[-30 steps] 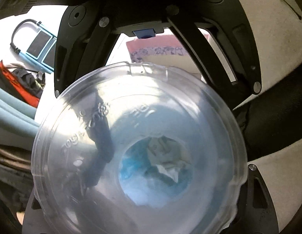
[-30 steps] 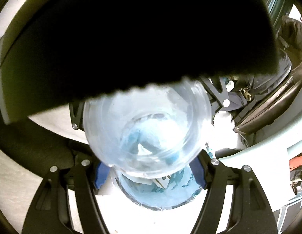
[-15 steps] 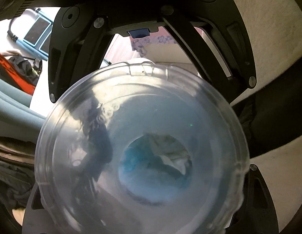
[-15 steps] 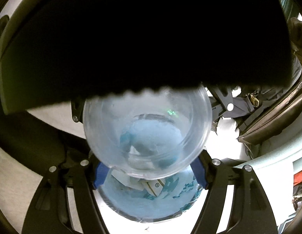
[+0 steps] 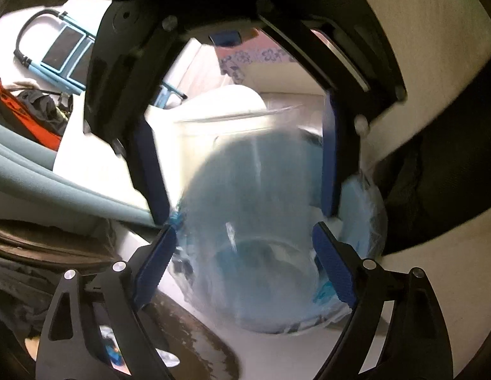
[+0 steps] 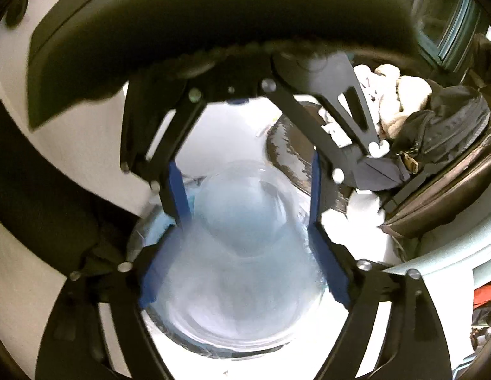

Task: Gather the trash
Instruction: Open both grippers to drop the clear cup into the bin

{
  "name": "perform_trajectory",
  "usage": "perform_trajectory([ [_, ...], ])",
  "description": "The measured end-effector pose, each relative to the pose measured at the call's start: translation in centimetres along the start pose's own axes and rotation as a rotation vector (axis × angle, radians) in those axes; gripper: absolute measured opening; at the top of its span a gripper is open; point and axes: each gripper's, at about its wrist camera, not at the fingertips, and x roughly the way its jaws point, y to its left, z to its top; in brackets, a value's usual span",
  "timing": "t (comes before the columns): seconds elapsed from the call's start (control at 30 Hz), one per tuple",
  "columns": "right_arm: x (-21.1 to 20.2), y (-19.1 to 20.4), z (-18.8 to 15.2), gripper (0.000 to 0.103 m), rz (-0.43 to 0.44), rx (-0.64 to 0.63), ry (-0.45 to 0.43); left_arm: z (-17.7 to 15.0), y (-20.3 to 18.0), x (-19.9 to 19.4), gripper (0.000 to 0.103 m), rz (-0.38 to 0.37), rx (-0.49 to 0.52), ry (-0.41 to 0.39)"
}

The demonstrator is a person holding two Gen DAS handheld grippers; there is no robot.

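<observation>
Both grippers face each other over a bin lined with a blue bag (image 5: 366, 221) (image 6: 150, 231). My left gripper (image 5: 244, 226) has its jaws opening, and a clear plastic cup (image 5: 251, 196) shows as a blur between and beyond its pads, dropping toward the bin. My right gripper (image 6: 242, 226) is opening its jaws too. A second blurred clear cup (image 6: 232, 285) falls between its blue pads, with the other cup (image 6: 242, 212) just past it. Neither gripper's pads press on a cup. Each gripper also appears in the other's view, the right gripper (image 5: 239, 164) and the left gripper (image 6: 245, 190).
A dark round tabletop (image 6: 293, 158) with wet streaks stands beside the bin. A black backpack (image 6: 442, 126) and a cream fluffy bundle (image 6: 397, 88) lie behind it. A light blue step stool (image 5: 61, 53), an orange and black bag (image 5: 33, 117) and a pink flowered box (image 5: 261, 57) are further off.
Both grippers have sunk toward the bin and spread their jaws. The two clear cups, gripped before, have left the pads and are falling into the blue-lined bin.
</observation>
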Motion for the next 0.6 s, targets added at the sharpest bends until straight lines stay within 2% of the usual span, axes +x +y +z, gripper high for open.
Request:
perform_trajectory([
  [0.23, 0.6, -0.2, -1.7, 0.086, 0.0, 0.037, 0.052, -1.3, -2.1, 0.8, 0.085, -0.022, 0.045, 0.055],
  [0.43, 0.8, -0.9, -3.1, 0.086, 0.018, 0.04, 0.072, -0.8, -0.9, 0.3, 0.085, -0.024, -0.016, 0.066],
  [0.6, 1.0, -0.9, -2.9, 0.086, 0.036, 0.036, 0.071, -0.7, 0.6, 0.1, 0.086, -0.036, -0.11, 0.105],
])
